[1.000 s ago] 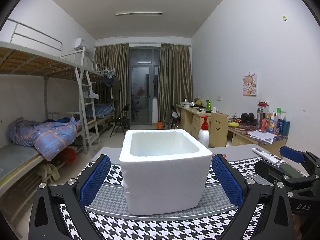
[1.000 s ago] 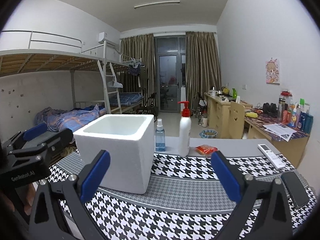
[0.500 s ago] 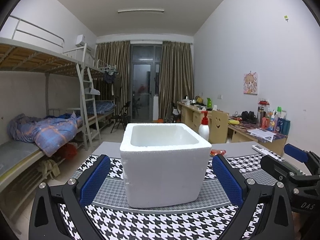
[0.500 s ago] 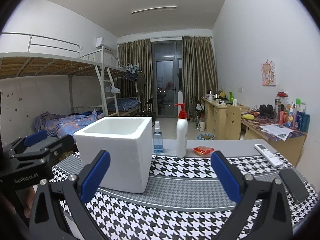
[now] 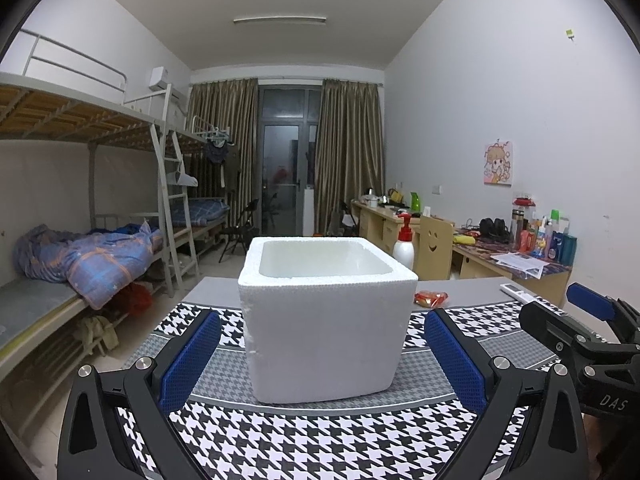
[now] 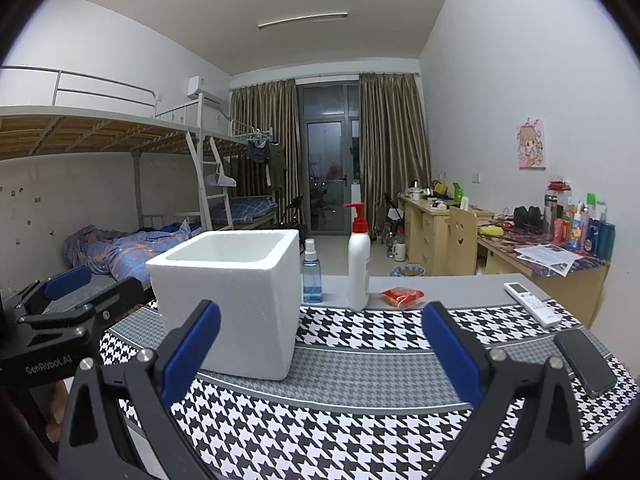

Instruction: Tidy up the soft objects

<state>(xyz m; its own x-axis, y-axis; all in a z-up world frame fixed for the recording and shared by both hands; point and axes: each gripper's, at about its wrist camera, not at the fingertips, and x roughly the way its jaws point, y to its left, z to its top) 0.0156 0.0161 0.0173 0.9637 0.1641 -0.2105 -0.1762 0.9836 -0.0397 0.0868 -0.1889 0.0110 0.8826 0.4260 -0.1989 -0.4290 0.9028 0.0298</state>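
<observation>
Both grippers, L [image 5: 320, 356] & R [image 6: 320, 344], hung wide apart & empty over the houndstooth tabletop [image 6: 360, 420] near edge, w/ the white foam box [image 5: 326, 320] upright mid-cloth (orange packet [image 6: 402, 296] by the far edge, beside the pump bottle [image 6: 359, 268]).

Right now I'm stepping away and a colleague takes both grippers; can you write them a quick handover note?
Left gripper: open, holding nothing, aimed at the white foam box.
Right gripper: open, holding nothing, to the box's right.
The box stands upright on the houndstooth cloth; what shows of its inside looks bare.
A small red packet lies behind the cloth by the pump bottle.
Done: nothing visibly packed.
Left: find the soft items and sort them, likely into the box.
</observation>
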